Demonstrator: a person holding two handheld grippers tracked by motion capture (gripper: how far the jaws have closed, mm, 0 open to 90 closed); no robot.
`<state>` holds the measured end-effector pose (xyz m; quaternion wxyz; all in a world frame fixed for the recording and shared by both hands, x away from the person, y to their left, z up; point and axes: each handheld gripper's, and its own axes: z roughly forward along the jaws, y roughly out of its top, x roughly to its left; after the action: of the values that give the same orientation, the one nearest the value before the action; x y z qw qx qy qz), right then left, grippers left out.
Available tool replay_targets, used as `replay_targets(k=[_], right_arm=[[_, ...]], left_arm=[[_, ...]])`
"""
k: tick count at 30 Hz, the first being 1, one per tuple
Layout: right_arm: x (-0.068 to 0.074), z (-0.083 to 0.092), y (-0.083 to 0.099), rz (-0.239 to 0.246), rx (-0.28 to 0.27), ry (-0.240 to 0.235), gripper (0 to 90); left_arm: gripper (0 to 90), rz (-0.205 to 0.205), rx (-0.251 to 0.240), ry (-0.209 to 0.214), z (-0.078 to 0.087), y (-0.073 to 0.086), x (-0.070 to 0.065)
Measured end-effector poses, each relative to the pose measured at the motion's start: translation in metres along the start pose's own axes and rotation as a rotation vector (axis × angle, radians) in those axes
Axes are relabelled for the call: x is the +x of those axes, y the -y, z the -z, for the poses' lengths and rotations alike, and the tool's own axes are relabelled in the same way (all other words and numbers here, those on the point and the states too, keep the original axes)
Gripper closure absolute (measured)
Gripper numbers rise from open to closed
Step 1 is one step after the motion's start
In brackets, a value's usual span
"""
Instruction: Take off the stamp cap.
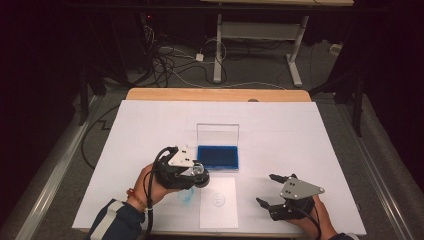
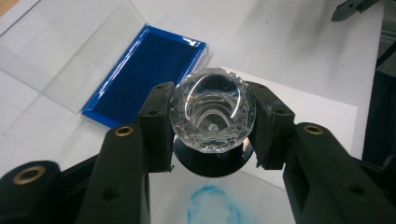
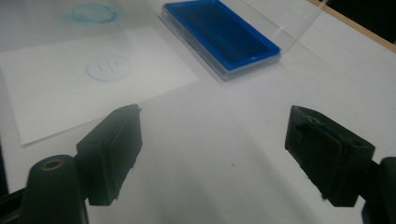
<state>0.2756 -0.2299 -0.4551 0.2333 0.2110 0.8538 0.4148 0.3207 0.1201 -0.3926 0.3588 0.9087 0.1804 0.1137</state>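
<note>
A clear faceted stamp [image 2: 212, 109] with a black base is pinched between the pads of my left gripper [image 2: 212, 128]. In the high view that gripper [image 1: 201, 175] hovers just left of a white card [image 1: 218, 205] that bears a faint round stamped mark [image 1: 218, 199]. Behind the card lies a blue ink pad [image 1: 217, 156] in a clear case with its lid [image 1: 217, 134] standing upright. My right gripper [image 1: 266, 189] sits low at the front right, jaws wide apart with nothing between them [image 3: 212, 149]. The ink pad [image 3: 222, 32] and the card [image 3: 70, 88] lie ahead of it.
A blue ink smudge [image 1: 186, 196] marks the white table cover [image 1: 300, 135] under my left gripper, and appears again as the smudge [image 2: 212, 207] below the stamp. The wooden table edge [image 1: 215, 94] runs along the back. Cables and a desk frame [image 1: 260, 45] stand on the floor beyond.
</note>
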Motion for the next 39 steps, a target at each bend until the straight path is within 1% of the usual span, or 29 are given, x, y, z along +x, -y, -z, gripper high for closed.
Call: replay_targets(k=[1,2,4,5,6,7,8,9,10,11,13,14,15,17,18,19,20,23,24,25,26,28,31,33,34,36,37,38,39], right_arm=[[0.0,0.0,0.0,0.0,0.0,0.0,18.2],[0.003,-0.003,-0.005,0.008,-0.003,-0.016,19.2],[0.005,-0.005,-0.007,0.012,-0.01,-0.024,19.4],[0.009,-0.012,-0.013,-0.001,-0.019,-0.048,17.9],[0.009,-0.012,-0.013,-0.001,-0.019,-0.048,17.9],[0.016,-0.022,-0.019,0.01,-0.022,-0.064,19.0],[0.016,-0.022,-0.019,0.01,-0.022,-0.064,19.0],[0.024,-0.033,-0.026,0.037,-0.026,-0.076,20.0],[0.027,-0.038,-0.029,0.044,-0.022,-0.087,20.0],[0.03,-0.043,-0.033,0.046,-0.024,-0.087,20.1],[0.034,-0.052,-0.039,0.043,-0.031,-0.093,20.2],[0.034,-0.052,-0.039,0.043,-0.031,-0.093,20.2],[0.036,-0.06,-0.044,0.054,-0.026,-0.091,20.0],[0.035,-0.066,-0.047,0.045,-0.027,-0.105,20.1],[0.035,-0.068,-0.049,0.038,-0.028,-0.116,20.2],[0.036,-0.07,-0.05,0.033,-0.032,-0.129,20.1],[0.036,-0.07,-0.05,0.033,-0.032,-0.129,20.1],[0.04,-0.077,-0.055,0.046,-0.027,-0.138,20.1],[0.04,-0.078,-0.056,0.046,-0.027,-0.145,20.1],[0.041,-0.08,-0.056,0.043,-0.031,-0.153,20.3],[0.042,-0.081,-0.057,0.047,-0.031,-0.148,20.9],[0.043,-0.081,-0.058,0.051,-0.047,-0.156,23.3],[0.042,-0.081,-0.058,0.049,-0.058,-0.163,26.2],[0.042,-0.08,-0.058,0.05,-0.058,-0.156,28.1],[0.042,-0.079,-0.058,0.051,-0.064,-0.156,30.8],[0.042,-0.079,-0.058,0.063,-0.072,-0.145,33.5],[0.042,-0.078,-0.058,0.063,-0.081,-0.151,36.0],[0.042,-0.077,-0.059,0.074,-0.084,-0.147,36.0],[0.043,-0.076,-0.059,0.072,-0.088,-0.142,36.1]], left_arm=[[54.1,-0.001,-0.004,0.006,-0.001,-0.001,-0.001],[54.1,0.002,-0.012,0.005,-0.002,-0.002,-0.001],[54.1,0.0,-0.012,0.017,-0.004,-0.004,-0.003],[54.1,0.002,-0.018,0.017,-0.005,-0.005,-0.003],[54.1,0.002,-0.019,0.019,-0.006,-0.007,-0.004],[54.1,-0.001,-0.018,0.026,-0.008,-0.008,-0.005],[54.1,-0.002,-0.027,0.029,-0.009,-0.01,-0.006],[54.1,0.001,-0.035,0.039,-0.011,-0.011,-0.006],[54.1,0.0,-0.035,0.053,-0.012,-0.012,-0.006],[54.1,0.001,-0.042,0.051,-0.014,-0.014,-0.007],[54.1,0.0,-0.046,0.067,-0.016,-0.017,-0.008],[54.1,-0.006,-0.052,0.07,-0.017,-0.018,-0.009],[54.1,-0.006,-0.056,0.072,-0.018,-0.019,-0.011],[54.1,-0.02,-0.054,0.088,-0.02,-0.022,-0.013],[54.1,-0.023,-0.057,0.086,-0.02,-0.022,-0.015],[54.1,-0.027,-0.056,0.093,-0.021,-0.023,-0.016],[54.1,-0.03,-0.059,0.102,-0.021,-0.024,-0.016],[54.1,-0.037,-0.066,0.113,-0.023,-0.027,-0.02],[54.1,-0.037,-0.075,0.113,-0.023,-0.027,-0.021],[54.1,-0.045,-0.07,0.126,-0.024,-0.029,-0.023],[54.1,-0.042,-0.075,0.121,-0.024,-0.029,-0.023],[54.1,-0.044,-0.077,0.136,-0.025,-0.03,-0.024],[54.1,-0.045,-0.087,0.146,-0.024,-0.031,-0.025],[54.1,-0.041,-0.097,0.153,-0.024,-0.031,-0.025],[54.1,-0.04,-0.099,0.156,-0.024,-0.031,-0.025],[54.1,-0.037,-0.102,0.155,-0.023,-0.031,-0.024],[54.1,-0.033,-0.104,0.157,-0.023,-0.031,-0.024],[54.1,-0.03,-0.108,0.159,-0.022,-0.031,-0.023],[54.1,-0.026,-0.112,0.161,-0.022,-0.031,-0.023]])
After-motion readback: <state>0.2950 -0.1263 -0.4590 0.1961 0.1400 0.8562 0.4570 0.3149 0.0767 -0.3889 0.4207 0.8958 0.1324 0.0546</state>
